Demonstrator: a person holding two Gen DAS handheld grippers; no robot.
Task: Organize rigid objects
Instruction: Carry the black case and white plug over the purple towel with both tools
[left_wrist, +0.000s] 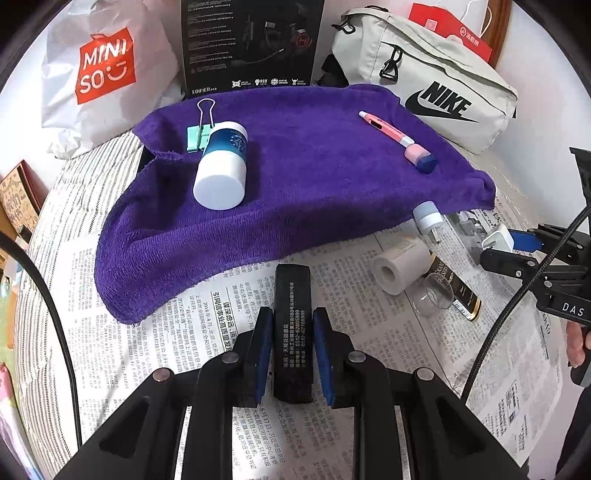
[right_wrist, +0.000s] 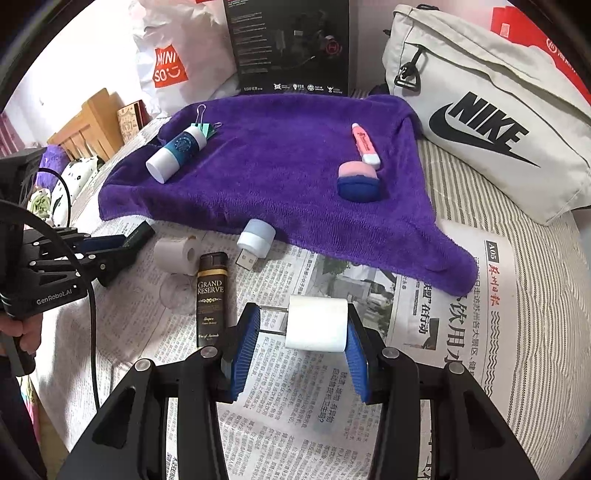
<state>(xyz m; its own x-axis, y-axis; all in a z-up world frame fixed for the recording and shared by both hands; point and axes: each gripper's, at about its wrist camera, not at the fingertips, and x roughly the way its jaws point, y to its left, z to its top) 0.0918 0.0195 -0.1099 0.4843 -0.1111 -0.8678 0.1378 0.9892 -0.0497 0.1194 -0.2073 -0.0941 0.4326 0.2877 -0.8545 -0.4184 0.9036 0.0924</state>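
Note:
My left gripper (left_wrist: 293, 325) is shut on a black bar with white print (left_wrist: 293, 314), held just over the newspaper (left_wrist: 184, 350). The right wrist view shows that gripper (right_wrist: 123, 242) at the left with the bar's end (right_wrist: 142, 232) sticking out. My right gripper (right_wrist: 299, 332) is shut on a white charger plug (right_wrist: 316, 325), its prongs pointing at the left pad. On the purple towel (left_wrist: 314, 192) lie a white and blue bottle (left_wrist: 221, 166), a mint binder clip (left_wrist: 197, 138), a pink highlighter (left_wrist: 386, 129) and a pink and blue eraser (left_wrist: 421, 157).
On the newspaper near the towel's edge lie a USB night light (right_wrist: 255, 238), a white tape roll (right_wrist: 177, 253), a black Grand Reserve lighter (right_wrist: 210, 299) and a clear glass (right_wrist: 177, 295). A Nike bag (right_wrist: 491, 122), an Edifier box (right_wrist: 291, 44) and a Miniso bag (right_wrist: 173, 62) stand behind.

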